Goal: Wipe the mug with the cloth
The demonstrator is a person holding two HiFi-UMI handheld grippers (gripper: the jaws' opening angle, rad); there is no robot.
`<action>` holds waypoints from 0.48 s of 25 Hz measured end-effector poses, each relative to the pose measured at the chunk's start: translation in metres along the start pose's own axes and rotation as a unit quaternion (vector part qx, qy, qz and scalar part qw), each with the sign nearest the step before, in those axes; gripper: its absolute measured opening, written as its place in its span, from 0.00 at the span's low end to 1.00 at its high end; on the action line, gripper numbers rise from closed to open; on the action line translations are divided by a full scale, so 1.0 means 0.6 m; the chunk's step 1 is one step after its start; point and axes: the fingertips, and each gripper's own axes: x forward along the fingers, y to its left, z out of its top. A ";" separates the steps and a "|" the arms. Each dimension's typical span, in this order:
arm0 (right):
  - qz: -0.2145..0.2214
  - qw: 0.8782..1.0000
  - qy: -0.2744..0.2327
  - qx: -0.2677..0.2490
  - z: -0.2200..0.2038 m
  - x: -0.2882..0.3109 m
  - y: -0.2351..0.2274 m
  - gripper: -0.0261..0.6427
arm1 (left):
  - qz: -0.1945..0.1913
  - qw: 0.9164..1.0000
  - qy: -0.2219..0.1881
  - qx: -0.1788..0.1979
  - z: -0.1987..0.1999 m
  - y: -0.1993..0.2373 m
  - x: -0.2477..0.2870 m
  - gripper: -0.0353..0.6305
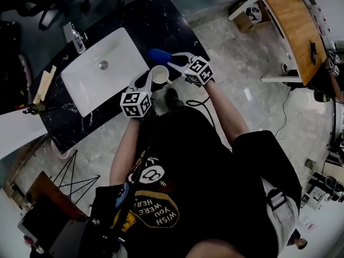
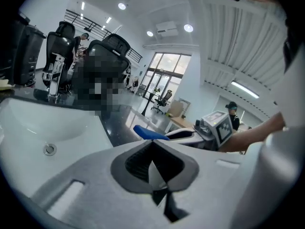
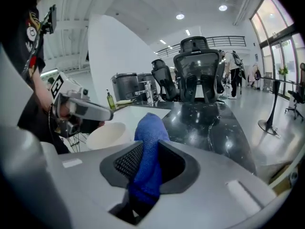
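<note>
A white mug [image 1: 159,75] hangs over the front edge of the black counter [image 1: 156,20], beside the sink. My left gripper [image 1: 152,80] is shut on it; in the left gripper view only a thin white sliver of the mug [image 2: 155,171] shows between the closed jaws. My right gripper [image 1: 173,63] is shut on a blue cloth [image 1: 160,55], which stands up bunched between the jaws [image 3: 147,156]. The cloth's tip lies just beyond the mug's rim [image 3: 107,135]; whether they touch is unclear. In the right gripper view the left gripper [image 3: 81,109] is at the left, over the mug.
A white sink [image 1: 121,47] with a faucet [image 1: 75,36] is set into the counter left of the mug. Office chairs [image 3: 198,68] stand beyond the counter. A wooden table [image 1: 293,26] is at the far right on the tiled floor. The person's body fills the foreground.
</note>
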 end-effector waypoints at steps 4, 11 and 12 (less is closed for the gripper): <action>0.015 0.999 0.008 -0.034 -0.022 -0.035 0.034 0.18 | -0.004 1.000 -0.003 -0.014 -0.007 -0.015 0.014 0.06; 0.011 0.999 -0.001 -0.049 -0.033 -0.085 0.069 0.18 | 0.005 1.000 -0.005 -0.004 -0.006 -0.026 0.023 0.06; 0.009 0.999 -0.002 -0.045 -0.033 -0.081 0.068 0.18 | 0.007 1.000 -0.005 -0.004 -0.006 -0.026 0.023 0.06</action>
